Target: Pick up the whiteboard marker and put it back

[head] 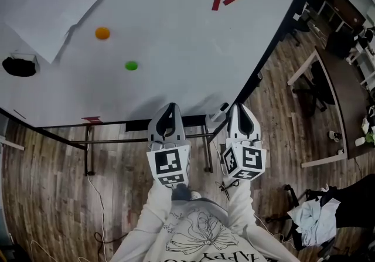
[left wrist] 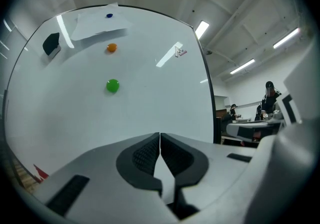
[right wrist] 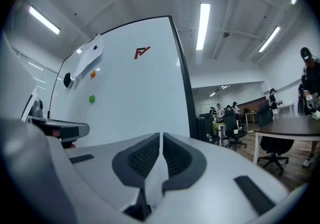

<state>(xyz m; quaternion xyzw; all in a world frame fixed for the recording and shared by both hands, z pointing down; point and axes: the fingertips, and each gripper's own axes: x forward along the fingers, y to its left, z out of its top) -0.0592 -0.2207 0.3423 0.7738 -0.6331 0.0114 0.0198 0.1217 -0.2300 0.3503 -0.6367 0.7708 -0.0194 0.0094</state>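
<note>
Fingers (left wrist: 146, 155) of left gripper (left wrist: 160, 137): closed together, nothing between.
Fingers (right wrist: 145, 158) of right gripper (right wrist: 161, 137): all but touching, nothing between.
Whiteboard marker: not made out in any view.
Grippers: side by side, facing whiteboard (head: 176, 32) near its lower edge.
On board: green magnet (head: 131, 65), orange magnet (head: 102, 33).

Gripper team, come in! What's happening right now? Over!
Status: left gripper and right gripper shut, jaws empty. No whiteboard marker in sight. Nothing between the grippers and the whiteboard.
</note>
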